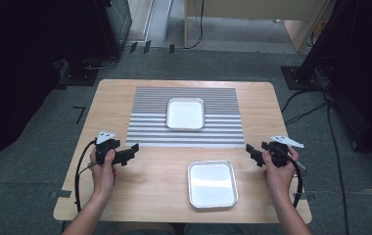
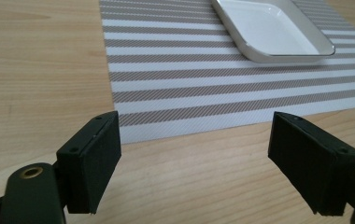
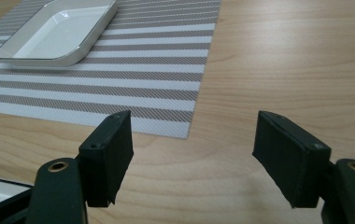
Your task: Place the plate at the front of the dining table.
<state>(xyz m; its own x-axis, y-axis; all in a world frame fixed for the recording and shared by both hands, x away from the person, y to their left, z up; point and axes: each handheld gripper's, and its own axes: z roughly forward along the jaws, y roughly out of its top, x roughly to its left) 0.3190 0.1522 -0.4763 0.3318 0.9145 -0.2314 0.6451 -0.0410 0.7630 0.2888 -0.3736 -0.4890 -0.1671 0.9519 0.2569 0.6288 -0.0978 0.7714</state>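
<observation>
I hold both hand-held grippers empty, jaws apart, over the desk [image 1: 125, 196]: left hand-held gripper [image 1: 134, 148] and right hand-held gripper [image 1: 249, 149] flank the metal tray [image 1: 212, 183], which lies nearer the right one, inward and toward me.

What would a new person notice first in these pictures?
Probably the striped placemat at the middle of the wooden table, with a white tray lying on it. A second tray lies on the bare wood nearer the person. The left gripper and right gripper hang open at either side, pointing inward and holding nothing.
</observation>
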